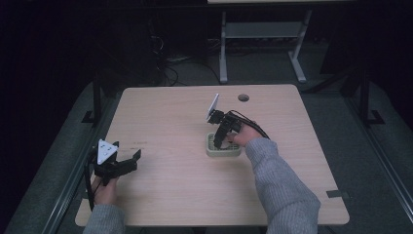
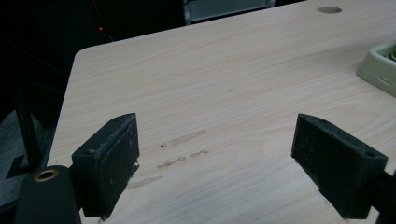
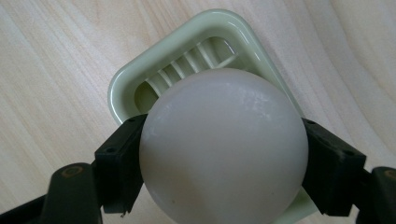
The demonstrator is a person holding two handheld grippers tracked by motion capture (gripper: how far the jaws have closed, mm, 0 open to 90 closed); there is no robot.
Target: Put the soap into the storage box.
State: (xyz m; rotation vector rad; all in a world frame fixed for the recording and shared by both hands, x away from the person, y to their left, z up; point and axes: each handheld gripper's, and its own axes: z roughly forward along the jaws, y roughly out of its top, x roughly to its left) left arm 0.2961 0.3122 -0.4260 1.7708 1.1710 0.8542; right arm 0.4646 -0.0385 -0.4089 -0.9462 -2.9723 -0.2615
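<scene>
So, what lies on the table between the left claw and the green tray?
Nothing but bare wood: in the high view the table is bare between the left claw and the green tray.

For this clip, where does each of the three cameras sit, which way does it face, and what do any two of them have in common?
High view: above the person's side, looking forward and down on the table; both forearms, left gripper, right gripper.
Left gripper view: rides the left gripper, looking along its jaws, which stand apart, over bare wood.
Right gripper view: rides the right gripper, looking down past a white ball.
Shared: all three show the pale green tray.
</scene>
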